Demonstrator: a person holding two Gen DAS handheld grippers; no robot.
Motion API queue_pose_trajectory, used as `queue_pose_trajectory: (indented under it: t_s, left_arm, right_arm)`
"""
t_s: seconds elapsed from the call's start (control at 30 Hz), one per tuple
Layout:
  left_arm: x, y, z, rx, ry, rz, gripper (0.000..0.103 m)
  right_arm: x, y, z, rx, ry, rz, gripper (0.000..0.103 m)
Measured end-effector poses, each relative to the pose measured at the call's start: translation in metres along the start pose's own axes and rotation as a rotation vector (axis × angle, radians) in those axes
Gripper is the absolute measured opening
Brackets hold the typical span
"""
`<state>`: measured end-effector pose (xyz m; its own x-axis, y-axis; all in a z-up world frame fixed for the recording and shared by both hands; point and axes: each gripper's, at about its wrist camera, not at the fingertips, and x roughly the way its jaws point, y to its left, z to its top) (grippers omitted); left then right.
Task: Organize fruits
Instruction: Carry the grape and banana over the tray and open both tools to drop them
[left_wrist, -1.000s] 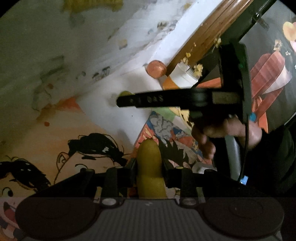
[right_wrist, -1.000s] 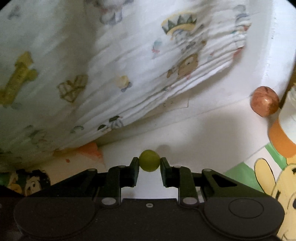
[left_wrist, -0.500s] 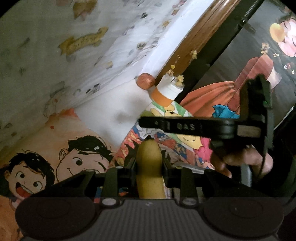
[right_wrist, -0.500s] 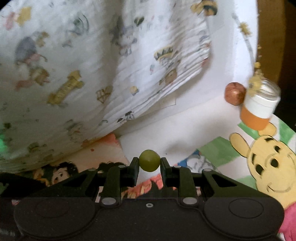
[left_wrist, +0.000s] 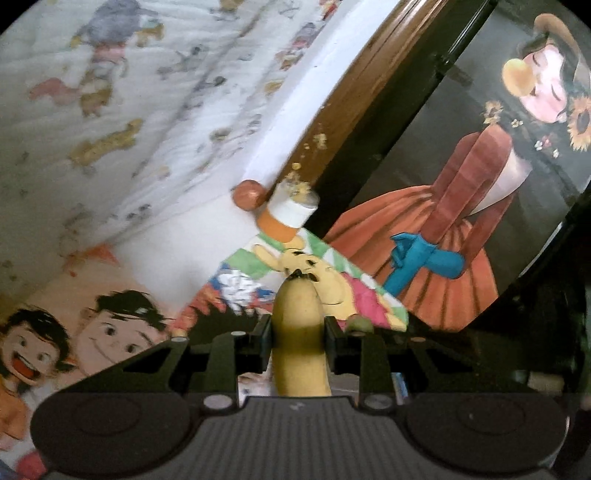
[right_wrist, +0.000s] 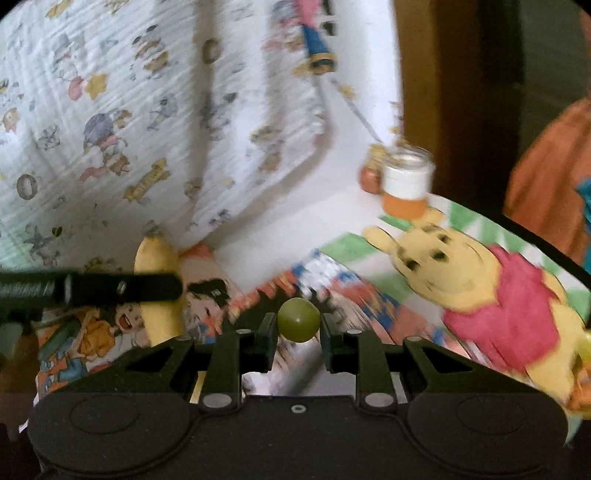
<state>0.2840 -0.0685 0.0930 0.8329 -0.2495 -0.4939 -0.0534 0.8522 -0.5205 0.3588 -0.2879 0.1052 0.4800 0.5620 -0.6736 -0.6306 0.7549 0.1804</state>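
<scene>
Left gripper (left_wrist: 298, 328) clamped on smooth yellow banana (left_wrist: 298, 343); right gripper (right_wrist: 298, 326) clamped on round green grape (right_wrist: 298, 319), both held above cartoon-printed sheets (right_wrist: 491, 295). Only the right view shows the left gripper side-on (right_wrist: 125, 291). Far: reddish round fruit (left_wrist: 249, 194) beside orange-and-white jar (left_wrist: 288, 216).

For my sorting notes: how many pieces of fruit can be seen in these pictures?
3. A banana is clamped in the left gripper. A green grape is clamped in the right gripper. A reddish round fruit lies beside the orange-and-white jar. Others may be hidden.
</scene>
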Motion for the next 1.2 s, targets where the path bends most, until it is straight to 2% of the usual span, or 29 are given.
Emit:
queue_pose_trajectory:
  t_s: [0.2, 0.43, 0.8, 1.2]
  left_arm:
    - [0.026, -0.023, -0.011, 0.03, 0.087, -0.033, 0.031]
    - [0.067, -0.03, -0.018, 0.016, 0.177, -0.053, 0.031]
    - [0.115, -0.016, -0.037, -0.071, 0.266, -0.039, 0.032]
    - [0.126, -0.011, -0.042, -0.085, 0.244, -0.014, 0.034]
  right_arm:
    - [-0.033, -0.025, -0.049, 0.079, 0.017, -0.078, 0.026]
    - [-0.035, -0.048, -0.083, 0.154, 0.051, -0.151, 0.027]
    - [-0.015, -0.057, -0.098, 0.194, 0.088, -0.18, 0.028]
    - [-0.015, -0.061, -0.101, 0.249, 0.067, -0.182, 0.03]
